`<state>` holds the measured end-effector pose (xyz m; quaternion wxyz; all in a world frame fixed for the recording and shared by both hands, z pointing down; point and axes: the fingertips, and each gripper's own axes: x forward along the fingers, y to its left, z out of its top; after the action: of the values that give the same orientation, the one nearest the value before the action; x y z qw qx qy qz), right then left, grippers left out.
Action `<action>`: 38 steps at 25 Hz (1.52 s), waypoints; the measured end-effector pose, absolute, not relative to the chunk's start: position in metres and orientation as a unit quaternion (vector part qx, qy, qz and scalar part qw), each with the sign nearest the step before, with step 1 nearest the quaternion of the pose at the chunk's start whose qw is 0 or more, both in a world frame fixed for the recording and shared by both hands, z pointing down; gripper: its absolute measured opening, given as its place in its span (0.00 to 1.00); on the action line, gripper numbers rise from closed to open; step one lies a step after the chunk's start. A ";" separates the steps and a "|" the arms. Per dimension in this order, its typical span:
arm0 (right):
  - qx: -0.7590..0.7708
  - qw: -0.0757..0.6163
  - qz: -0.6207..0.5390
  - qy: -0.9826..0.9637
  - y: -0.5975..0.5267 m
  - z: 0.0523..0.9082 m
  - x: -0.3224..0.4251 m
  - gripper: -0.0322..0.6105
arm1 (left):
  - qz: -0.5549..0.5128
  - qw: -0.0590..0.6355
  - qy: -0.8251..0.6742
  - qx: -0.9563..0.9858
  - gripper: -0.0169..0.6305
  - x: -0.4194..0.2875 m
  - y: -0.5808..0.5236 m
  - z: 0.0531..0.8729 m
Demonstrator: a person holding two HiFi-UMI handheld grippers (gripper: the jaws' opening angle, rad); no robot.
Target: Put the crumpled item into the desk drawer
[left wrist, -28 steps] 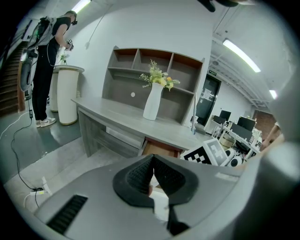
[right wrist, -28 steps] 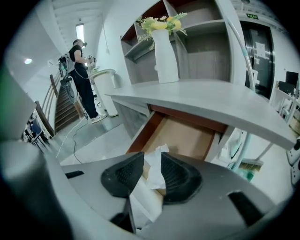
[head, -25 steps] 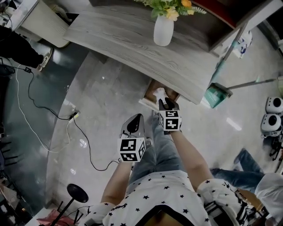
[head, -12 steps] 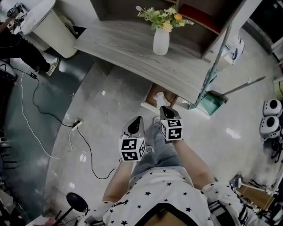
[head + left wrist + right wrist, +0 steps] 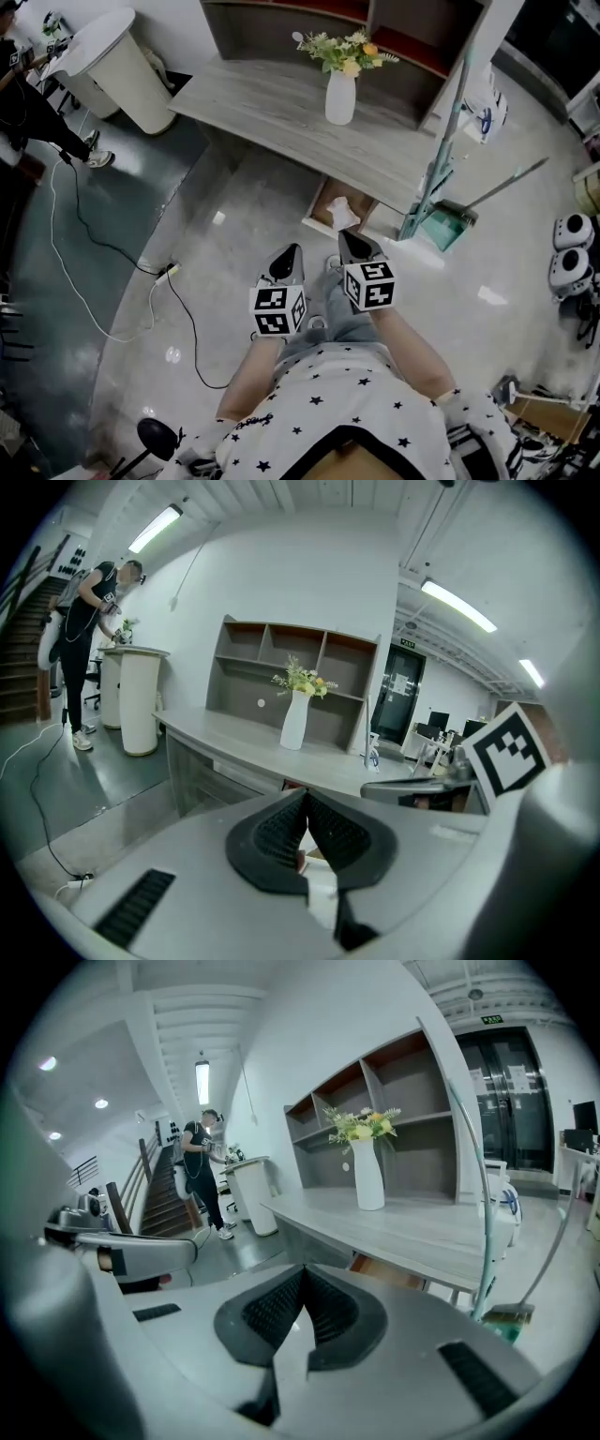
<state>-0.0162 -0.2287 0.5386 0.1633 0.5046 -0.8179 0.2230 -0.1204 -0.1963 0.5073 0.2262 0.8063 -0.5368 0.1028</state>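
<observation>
Desk: the long grey wooden desk [image 5: 281,112] is the big thing here, and every place below is told from it.
Drawer: a brown drawer [image 5: 323,199] sticks out from under the desk's front edge. It is pulled open.
Crumpled item: the white crumpled item [image 5: 343,215] lies inside the open drawer, just under the desk's front edge. Nothing is touching it.
Left gripper: the left gripper [image 5: 305,797] is squeezed closed with nothing between its jaws. It hangs in front of the desk, back from the drawer.
Right gripper: the right gripper [image 5: 302,1274] is squeezed closed too, and it has nothing in it. It points at the desk, close to the drawer but apart from the crumpled item.
Done: I think the main job is done, because the crumpled item sits in the drawer and no gripper holds it.
Left to do: the drawer stands open. The task does not ask for it to be pushed in, so maybe nothing is left. If it should be closed, that push is the only step to go.
Other things: a white vase [image 5: 339,94] with flowers stands on top of the desk. A green dustpan [image 5: 445,225] with a long handle stands at the desk's right end. A black cable [image 5: 103,248] lies on the floor in front of the desk, off to the left.
</observation>
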 end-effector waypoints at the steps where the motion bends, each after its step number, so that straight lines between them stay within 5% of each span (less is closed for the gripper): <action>1: 0.503 0.160 0.220 -0.820 -0.223 0.533 -0.017 0.04 | 0.102 0.224 -0.536 0.808 0.05 -0.121 -0.192 0.504; 38: 0.486 0.089 0.179 -0.851 -0.140 0.456 -0.025 0.04 | 0.080 0.194 -0.530 0.821 0.05 -0.130 -0.121 0.463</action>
<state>-0.0255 -0.1405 0.4555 0.0886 0.4856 -0.8510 0.1790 -0.1305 -0.1208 0.4630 0.1942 0.8214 -0.5302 0.0801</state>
